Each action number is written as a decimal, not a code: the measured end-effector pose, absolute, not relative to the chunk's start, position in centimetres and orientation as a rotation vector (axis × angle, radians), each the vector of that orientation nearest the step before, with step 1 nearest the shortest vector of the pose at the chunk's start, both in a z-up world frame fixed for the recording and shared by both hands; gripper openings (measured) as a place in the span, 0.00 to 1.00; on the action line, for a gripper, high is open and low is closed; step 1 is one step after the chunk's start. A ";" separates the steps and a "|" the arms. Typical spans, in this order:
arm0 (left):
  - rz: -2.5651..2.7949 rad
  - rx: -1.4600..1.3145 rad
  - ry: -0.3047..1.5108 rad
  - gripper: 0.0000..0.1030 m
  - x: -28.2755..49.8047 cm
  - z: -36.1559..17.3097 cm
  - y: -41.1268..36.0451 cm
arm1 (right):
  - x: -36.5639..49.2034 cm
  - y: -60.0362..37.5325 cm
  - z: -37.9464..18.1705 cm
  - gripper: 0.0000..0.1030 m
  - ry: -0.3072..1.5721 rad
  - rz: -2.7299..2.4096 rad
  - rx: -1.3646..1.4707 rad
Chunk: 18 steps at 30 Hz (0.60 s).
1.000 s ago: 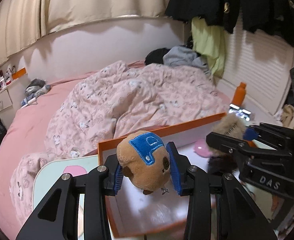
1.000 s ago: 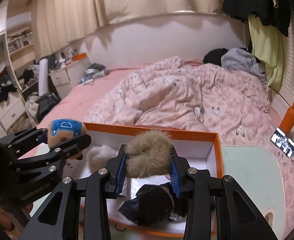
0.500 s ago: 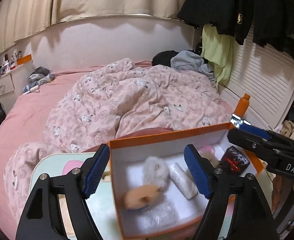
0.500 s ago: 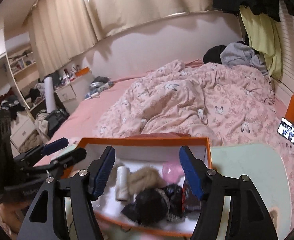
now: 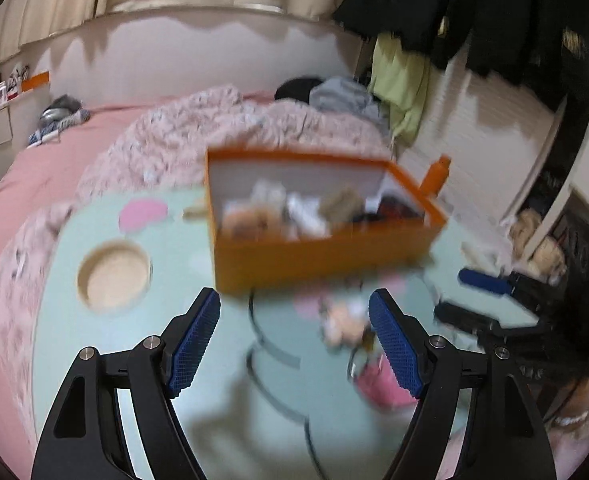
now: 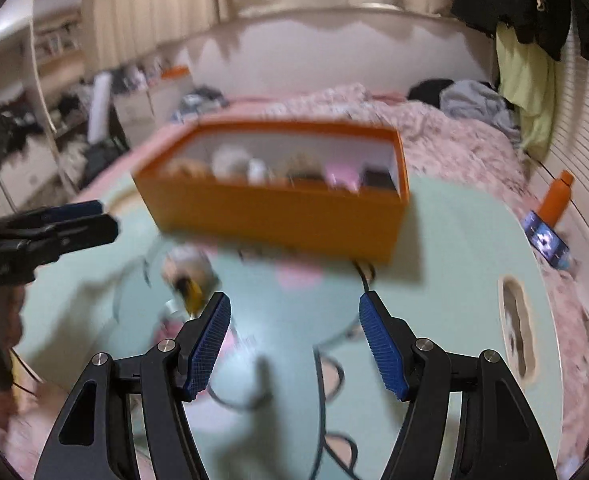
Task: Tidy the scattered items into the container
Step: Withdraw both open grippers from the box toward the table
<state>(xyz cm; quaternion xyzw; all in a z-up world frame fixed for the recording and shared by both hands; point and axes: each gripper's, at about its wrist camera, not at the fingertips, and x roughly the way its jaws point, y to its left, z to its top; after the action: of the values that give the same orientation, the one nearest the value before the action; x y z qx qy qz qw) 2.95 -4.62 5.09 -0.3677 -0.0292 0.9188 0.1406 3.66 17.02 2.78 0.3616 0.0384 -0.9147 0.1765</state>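
The orange box (image 5: 318,256) (image 6: 270,210) stands on the pale green table (image 5: 134,320) (image 6: 454,260) and holds several small things, among them a brown plush, a tan fur ball and a white roll. My left gripper (image 5: 294,334) is open and empty, back from the box's near wall. My right gripper (image 6: 294,338) is also open and empty. A small blurred plush charm (image 5: 344,320) (image 6: 186,272) and a pink item (image 5: 376,380) lie on the table near the fingers. Both views are motion-blurred.
A black cable (image 6: 326,380) loops over the table. A round cut-out (image 5: 114,276) and an oval one (image 6: 516,330) open in the tabletop. An orange bottle (image 6: 558,196) and a phone (image 6: 546,238) sit at the right. A bed with a pink quilt (image 5: 214,132) lies behind.
Both grippers opened and let the brown plush and the fur ball drop into the box, then pulled back and down from the box toward the near table.
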 end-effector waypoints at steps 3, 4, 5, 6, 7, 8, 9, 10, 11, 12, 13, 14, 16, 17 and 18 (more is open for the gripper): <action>2.734 -1.135 0.045 0.75 3.5 3.1 -4.1 | 3.7 17.2 1.4 0.65 0.117 -2.594 1.064; 2.752 -1.158 0.079 0.75 3.4 2.4 -4.0 | 3.5 17.1 1.0 0.65 0.128 -2.603 1.082; 2.761 -1.188 0.098 0.75 3.2 1.8 -4.0 | 3.2 17.1 0.6 0.65 0.136 -2.608 1.109; 2.768 -1.216 0.107 0.75 3.0 1.2 -4.1 | 2.9 17.2 0.1 0.67 0.136 -2.605 1.140; 2.782 -1.216 0.092 0.79 3.0 0.7 -4.3 | 2.9 17.2 -0.2 0.74 0.143 -2.618 1.139; 2.792 -1.211 0.070 0.80 2.9 0.4 -4.5 | 2.9 17.3 -0.4 0.79 0.148 -2.632 1.145; 2.797 -1.210 0.062 0.80 3.0 0.2 -4.6 | 2.9 17.3 -0.6 0.88 0.150 -2.641 1.152; 2.802 -1.210 0.064 0.81 2.9 -0.1 -4.6 | 3.0 17.3 -0.7 0.91 0.151 -2.641 1.157; 2.807 -1.208 0.070 0.83 2.9 -0.4 -4.7 | 3.0 17.3 -0.8 0.93 0.152 -2.637 1.160; 2.813 -1.211 0.067 0.86 2.8 -0.6 -4.7 | 3.0 17.3 -1.0 1.00 0.158 -2.628 1.168; 2.816 -1.221 0.064 0.94 2.8 -0.9 -4.7 | 3.1 17.1 -1.2 1.00 0.166 -2.626 1.171; 2.811 -1.239 0.063 1.00 2.7 -1.1 -4.6 | 3.2 17.1 -1.2 1.00 0.168 -2.628 1.168; 2.809 -1.240 0.062 1.00 2.8 -1.2 -4.4 | 3.2 17.1 -1.1 1.00 0.169 -2.630 1.166; 2.810 -1.240 0.063 1.00 2.9 -1.3 -4.4 | 3.2 17.1 -1.0 1.00 0.168 -2.630 1.165; 2.811 -1.240 0.063 1.00 2.9 -1.3 -4.4 | 3.2 17.1 -1.0 1.00 0.167 -2.631 1.163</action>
<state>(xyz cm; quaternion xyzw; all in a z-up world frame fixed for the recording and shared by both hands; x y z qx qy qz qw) 2.89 -4.37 -1.29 -0.4032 0.0205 0.9142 0.0345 3.24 17.11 -1.05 0.4002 0.0576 -0.9054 0.1298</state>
